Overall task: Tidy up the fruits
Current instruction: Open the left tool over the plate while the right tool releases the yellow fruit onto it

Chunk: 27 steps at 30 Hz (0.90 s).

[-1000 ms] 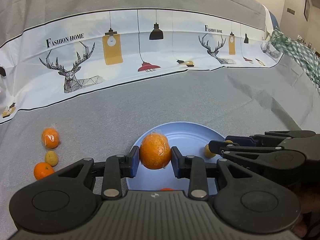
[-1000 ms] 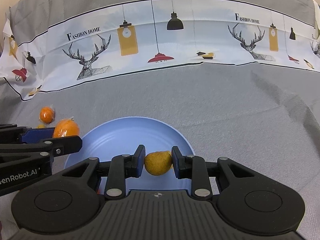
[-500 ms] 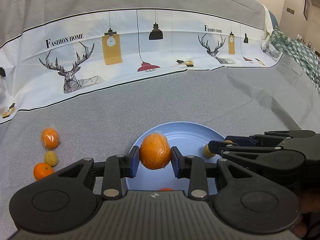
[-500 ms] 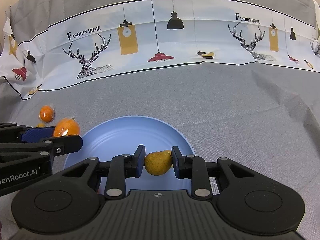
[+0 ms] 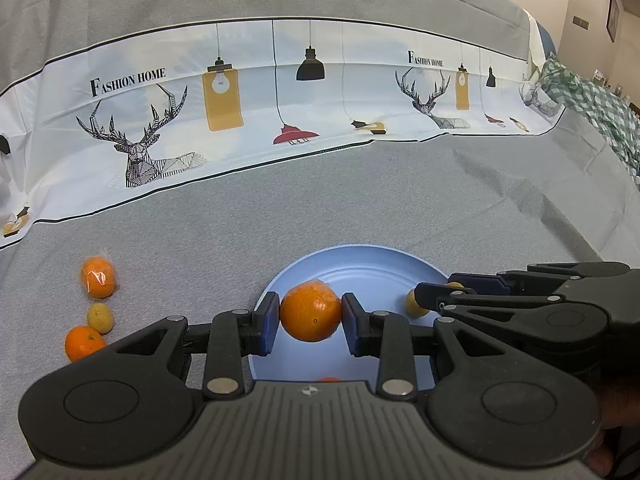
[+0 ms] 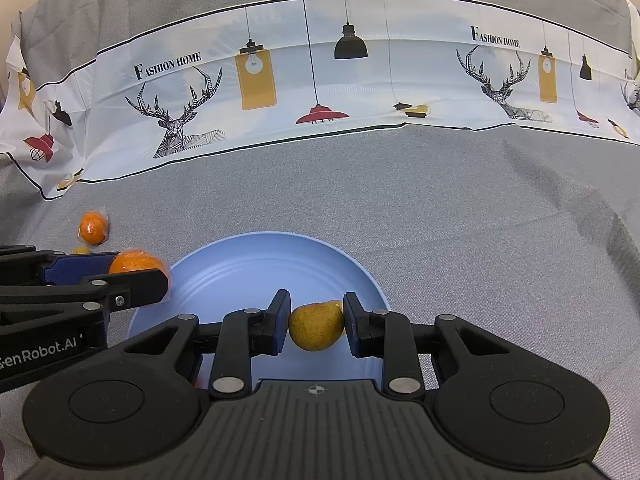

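Left claw [image 5: 310,318] clenched on a round orange tangerine in a thin clear film wrapper [image 5: 311,312], held across its widest girth above the near left part of the round pale-blue plate [image 5: 376,268]. Right claw [image 6: 316,326] clenched on a small, dull yellow-brown, rough-skinned fruit [image 6: 316,326], likewise taken across its middle, over the near right part of the same plate [image 6: 260,264]. Whether either fruit touches the plate surface cannot be told.

Handling, as judged: both fruits are light and slightly yielding under the pads. The film on the tangerine is probably slippery, so a grip at the equator is safest; a hold nearer the top or bottom could let it squirt out. The yellow-brown fruit's matte skin should give better friction, but hard squeezing may bruise it.

Left of the left claw, on the grey cloth-covered counter [image 5: 360,200], lie a second film-wrapped orange tangerine [image 5: 97,279], a small yellowish fruit [image 5: 100,317] and an unwrapped orange tangerine [image 5: 82,342]. A sliver of orange [image 5: 329,379] shows just beneath the left claw, on the plate.
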### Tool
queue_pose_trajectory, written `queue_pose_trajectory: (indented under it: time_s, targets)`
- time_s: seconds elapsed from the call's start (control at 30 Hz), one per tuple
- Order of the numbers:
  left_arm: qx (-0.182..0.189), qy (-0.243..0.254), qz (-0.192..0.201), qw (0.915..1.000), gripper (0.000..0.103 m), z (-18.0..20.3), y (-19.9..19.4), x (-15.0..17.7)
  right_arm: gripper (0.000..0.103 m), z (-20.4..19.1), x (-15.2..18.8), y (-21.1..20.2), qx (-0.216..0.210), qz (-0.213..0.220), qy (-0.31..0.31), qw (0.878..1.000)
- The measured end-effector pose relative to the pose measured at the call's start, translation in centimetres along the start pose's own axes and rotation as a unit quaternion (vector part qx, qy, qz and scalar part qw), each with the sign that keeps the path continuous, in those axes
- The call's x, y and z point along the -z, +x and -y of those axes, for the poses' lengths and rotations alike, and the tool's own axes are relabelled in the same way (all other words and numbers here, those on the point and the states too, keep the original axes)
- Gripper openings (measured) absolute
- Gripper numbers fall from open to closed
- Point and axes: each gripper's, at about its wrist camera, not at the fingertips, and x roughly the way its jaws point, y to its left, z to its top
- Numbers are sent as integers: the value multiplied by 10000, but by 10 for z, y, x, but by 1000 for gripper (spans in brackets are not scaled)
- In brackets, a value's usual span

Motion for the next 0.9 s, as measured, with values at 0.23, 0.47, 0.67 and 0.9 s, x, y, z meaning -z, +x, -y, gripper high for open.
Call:
queue_pose_trajectory:
  time_s: [0.23, 0.47, 0.67, 0.9]
  targets:
    - [25, -86, 45, 9999, 38, -3, -1, -1, 47, -1, 0, 3, 146, -78, -76, 9998]
    - [-4, -100, 47, 9999, 38, -3, -1, -2, 51, -1, 1, 3, 186, -64, -76, 9998]
    - [-14, -109, 42, 9999, 38, -3, -1, -2, 51, -3, 2, 3, 201, -86, -89, 9997]
    - [-40, -99, 40, 9999, 38, -3, -1, -2, 51, -2, 2, 4, 216, -72, -71, 9997]
